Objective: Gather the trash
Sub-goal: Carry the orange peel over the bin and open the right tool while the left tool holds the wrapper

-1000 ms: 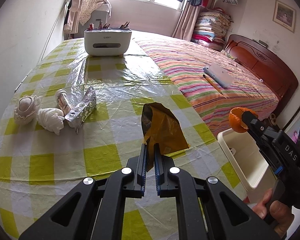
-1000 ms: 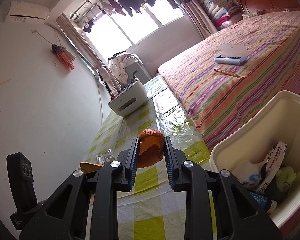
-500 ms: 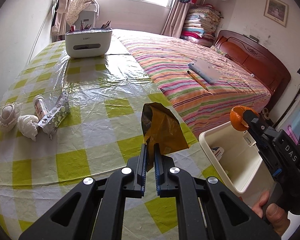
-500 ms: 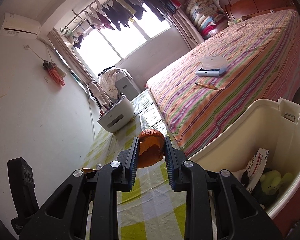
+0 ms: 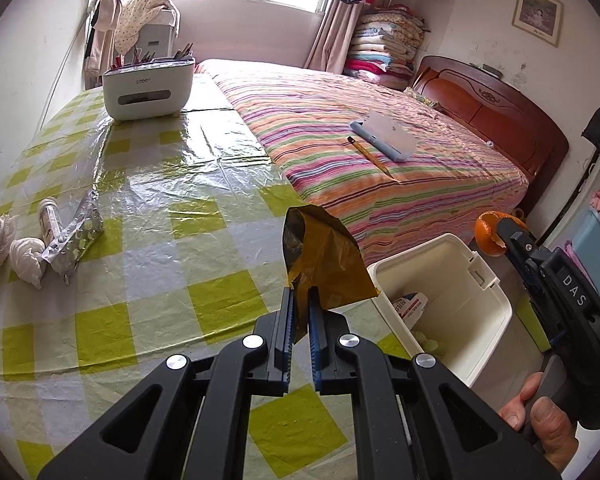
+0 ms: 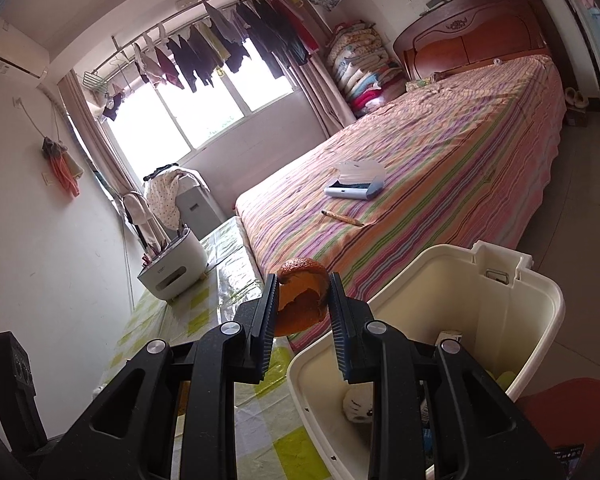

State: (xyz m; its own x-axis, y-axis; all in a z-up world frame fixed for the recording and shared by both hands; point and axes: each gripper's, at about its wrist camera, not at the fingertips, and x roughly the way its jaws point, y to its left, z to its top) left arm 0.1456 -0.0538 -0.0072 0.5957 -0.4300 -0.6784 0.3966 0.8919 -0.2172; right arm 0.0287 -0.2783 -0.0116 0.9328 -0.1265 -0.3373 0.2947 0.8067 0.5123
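Left gripper [image 5: 300, 300] fingers pinch a crumpled brown wrapper [image 5: 324, 258]; right gripper [image 6: 303, 300] fingers pinch orange peel [image 6: 302, 298] beside the part-filled cream plastic bin [image 6: 540, 320]. Foil packet [image 5: 74, 238] waits on the desk [image 5: 180, 208].

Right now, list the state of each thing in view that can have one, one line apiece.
Left gripper: shut on the crumpled brown plastic wrapper, held up above the checked table.
Right gripper: shut on the orange peel.
Cream plastic bin: open, no lid over it, some trash inside.
Silver foil blister pack: lying on the table, not collected.
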